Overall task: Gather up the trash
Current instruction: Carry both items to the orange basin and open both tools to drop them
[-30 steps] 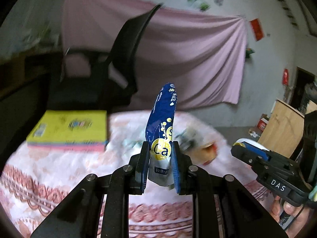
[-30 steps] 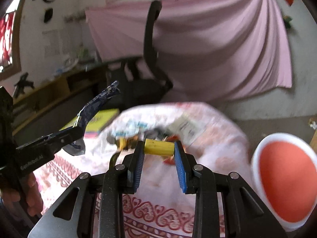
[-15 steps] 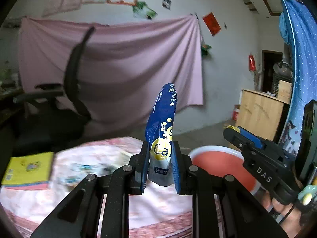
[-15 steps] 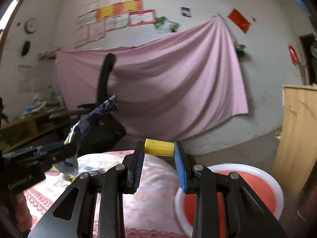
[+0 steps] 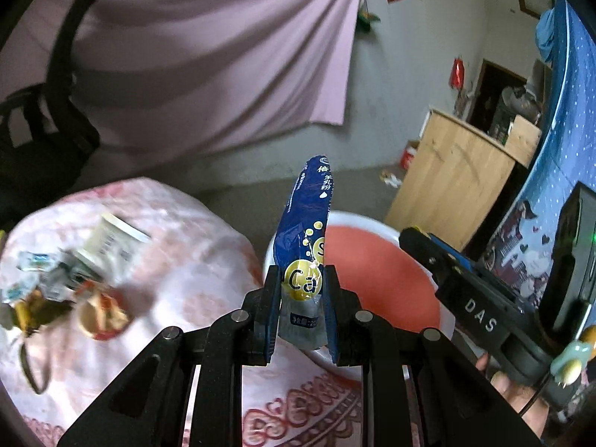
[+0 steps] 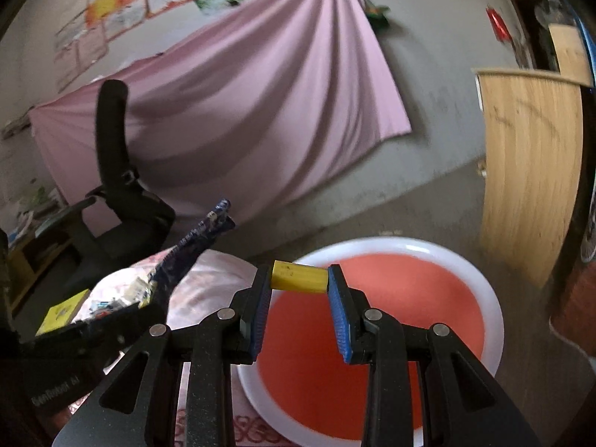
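both my hands have swung away from the table's litter and toward the bin since a second ago, each with its catch unchanged. my left gripper [image 5: 302,290] is clamped on the blue sachet [image 5: 306,238], which stands upright between the pads with its long axis running up and away from me, its top curling over. my right gripper [image 6: 299,300] is clamped on the yellow piece [image 6: 299,282], held crosswise at the very tips, its long axis spanning from pad to pad. outward from both lies the bin [image 6: 439,247], white-rimmed with a red inside, sitting just beside the table [image 5: 178,260]. from the right gripper the bin lies straight ahead and below, the yellow piece already over its near rim; from the left gripper it lies ahead and to the right, and the sachet hangs near the rim where the table ends. so i judge the right hand nearer, and it could let go first, while the left needs to travel a little further right before dropping. more wrappers [image 5: 56,279] lie on the table to the left, well apart from the bin.
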Action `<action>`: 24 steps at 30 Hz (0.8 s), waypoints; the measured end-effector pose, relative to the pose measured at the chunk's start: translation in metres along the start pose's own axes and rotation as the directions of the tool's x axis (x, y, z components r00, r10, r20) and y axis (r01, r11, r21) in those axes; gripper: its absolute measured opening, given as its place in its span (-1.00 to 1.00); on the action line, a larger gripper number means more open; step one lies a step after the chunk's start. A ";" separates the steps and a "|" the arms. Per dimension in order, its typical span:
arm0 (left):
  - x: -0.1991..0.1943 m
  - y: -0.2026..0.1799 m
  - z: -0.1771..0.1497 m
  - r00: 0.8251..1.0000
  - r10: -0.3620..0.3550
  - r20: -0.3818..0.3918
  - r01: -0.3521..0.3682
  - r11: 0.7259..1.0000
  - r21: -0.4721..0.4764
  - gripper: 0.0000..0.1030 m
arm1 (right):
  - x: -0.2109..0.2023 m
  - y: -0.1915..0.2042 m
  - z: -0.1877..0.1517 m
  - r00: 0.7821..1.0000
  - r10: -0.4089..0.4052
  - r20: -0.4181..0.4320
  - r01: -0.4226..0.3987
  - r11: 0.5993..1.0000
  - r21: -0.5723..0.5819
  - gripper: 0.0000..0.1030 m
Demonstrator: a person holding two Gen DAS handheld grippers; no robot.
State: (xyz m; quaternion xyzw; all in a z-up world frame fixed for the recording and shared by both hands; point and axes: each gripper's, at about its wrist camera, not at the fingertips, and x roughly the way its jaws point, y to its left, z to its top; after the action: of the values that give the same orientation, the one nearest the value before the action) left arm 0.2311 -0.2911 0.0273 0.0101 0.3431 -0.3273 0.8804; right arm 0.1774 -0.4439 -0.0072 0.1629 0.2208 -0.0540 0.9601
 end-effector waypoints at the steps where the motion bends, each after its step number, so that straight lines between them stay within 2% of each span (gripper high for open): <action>1: 0.003 -0.001 0.000 1.000 -0.002 -0.015 0.002 1.000 0.000 -0.65 | 0.002 -0.004 -0.001 1.000 -0.009 -0.017 0.009 1.000 0.010 -0.44; 4: 0.018 -0.006 0.001 0.998 0.003 -0.059 -0.003 1.000 0.002 -0.65 | 0.004 -0.011 -0.003 0.998 -0.027 -0.057 0.029 0.999 0.027 -0.44; 8: 0.020 -0.006 -0.003 0.997 -0.004 -0.077 0.003 1.000 -0.003 -0.63 | 0.007 -0.017 0.000 0.996 -0.031 -0.084 0.035 0.998 0.050 -0.44; 11: 0.022 -0.005 -0.002 0.996 0.017 -0.087 -0.018 1.000 -0.008 -0.62 | 0.008 -0.019 0.000 0.995 -0.034 -0.099 0.040 0.997 0.059 -0.40; 13: 0.023 -0.003 -0.002 0.996 0.008 -0.094 -0.011 0.999 -0.033 -0.55 | 0.006 -0.020 0.000 0.994 -0.033 -0.102 0.040 0.997 0.065 -0.31; 14: 0.023 0.000 -0.001 0.996 0.005 -0.094 -0.009 0.999 -0.046 -0.45 | 0.006 -0.020 0.000 0.994 -0.033 -0.101 0.040 0.997 0.067 -0.25; 17: 0.016 0.006 0.000 0.997 -0.002 -0.077 -0.004 0.997 -0.072 -0.39 | 0.005 -0.019 0.001 0.995 -0.028 -0.092 0.033 0.997 0.064 -0.21; 22: -0.009 0.021 0.002 0.999 0.048 -0.005 -0.048 0.993 -0.108 -0.39 | 0.001 -0.011 0.004 0.998 -0.014 -0.055 0.017 0.999 0.048 -0.17; 24: -0.024 0.031 0.003 0.996 0.082 0.035 -0.077 0.988 -0.134 -0.38 | -0.002 -0.004 0.005 0.999 -0.008 -0.034 0.009 1.000 0.030 -0.08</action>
State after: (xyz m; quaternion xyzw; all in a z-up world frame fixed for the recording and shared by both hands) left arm 0.2374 -0.2538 0.0383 -0.0411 0.3454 -0.2686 0.8982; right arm 0.1769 -0.4494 -0.0029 0.1772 0.2367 -0.0585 0.9535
